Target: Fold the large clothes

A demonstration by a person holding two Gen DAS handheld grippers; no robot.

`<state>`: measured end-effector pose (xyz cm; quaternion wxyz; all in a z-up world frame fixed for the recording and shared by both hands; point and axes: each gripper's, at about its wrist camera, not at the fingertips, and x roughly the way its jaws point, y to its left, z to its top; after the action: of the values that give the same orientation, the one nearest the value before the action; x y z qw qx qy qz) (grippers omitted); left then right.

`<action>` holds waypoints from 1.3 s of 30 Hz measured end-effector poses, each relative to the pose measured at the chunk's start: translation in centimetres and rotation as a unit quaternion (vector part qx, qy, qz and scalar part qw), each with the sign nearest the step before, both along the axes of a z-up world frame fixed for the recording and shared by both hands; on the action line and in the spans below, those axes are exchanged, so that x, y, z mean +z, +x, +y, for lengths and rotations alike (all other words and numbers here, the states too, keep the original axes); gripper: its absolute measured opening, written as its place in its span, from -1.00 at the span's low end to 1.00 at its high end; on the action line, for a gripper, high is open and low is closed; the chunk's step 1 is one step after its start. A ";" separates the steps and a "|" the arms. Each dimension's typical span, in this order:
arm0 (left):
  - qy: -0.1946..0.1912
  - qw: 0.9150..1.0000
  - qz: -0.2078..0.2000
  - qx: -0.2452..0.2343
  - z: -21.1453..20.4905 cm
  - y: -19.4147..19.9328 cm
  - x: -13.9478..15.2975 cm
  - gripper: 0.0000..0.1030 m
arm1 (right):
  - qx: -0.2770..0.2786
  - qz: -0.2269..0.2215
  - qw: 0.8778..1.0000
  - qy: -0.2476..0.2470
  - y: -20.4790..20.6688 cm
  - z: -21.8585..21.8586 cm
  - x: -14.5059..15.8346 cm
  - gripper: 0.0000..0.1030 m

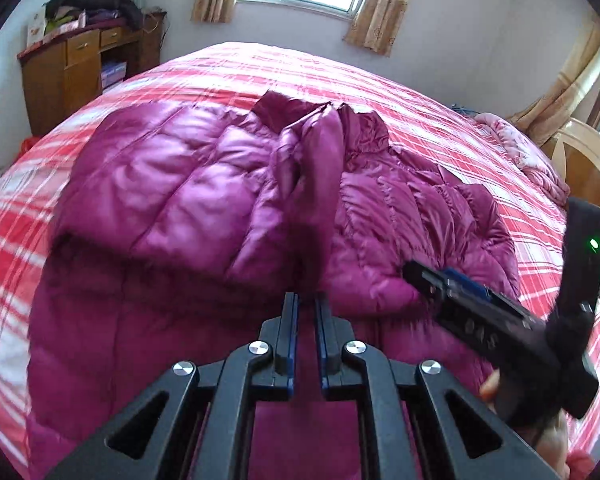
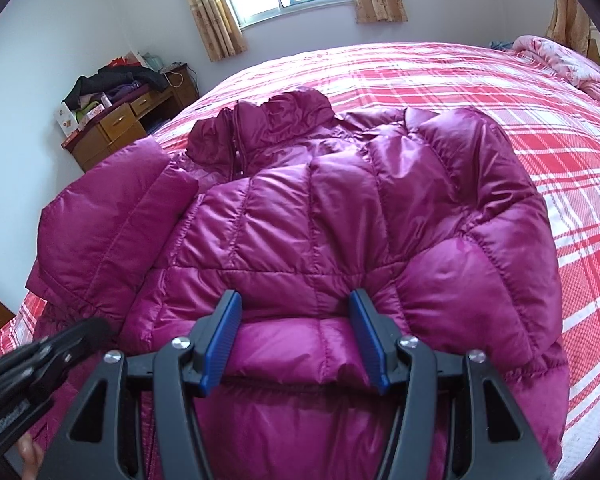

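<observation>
We had the magenta down jacket point(image 2: 340, 216) spread across the near half of the bed point(image 2: 480, 92), collar point(image 2: 284, 116) toward the far edge by the window, hem toward us, so its long axis ran straight ahead of both tools. Our right gripper point(image 2: 296, 340) stood wide apart with a puffy folded edge of the jacket bulging between its 2 blue pads point(image 2: 224, 340), pressed in but not clamped. Our left gripper point(image 1: 306, 336) was nearly closed with a thin gap, holding nothing we could see, hovering over the hem side. We judged the right nearer the fold, so the next pinch looked its to take.
</observation>
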<state>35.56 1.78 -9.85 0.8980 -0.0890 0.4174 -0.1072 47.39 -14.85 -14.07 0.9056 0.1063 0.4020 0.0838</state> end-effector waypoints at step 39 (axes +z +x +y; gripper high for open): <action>0.062 0.983 -0.058 0.166 9.1 0.1 4.7 -0.83 | 0.033 0.025 0.999 -0.020 0.0 2.5 0.6 -0.58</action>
<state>35.62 10.89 -5.20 0.9298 -0.0950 0.3498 0.0642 47.41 -12.35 -13.44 0.8940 0.0771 0.4293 0.1027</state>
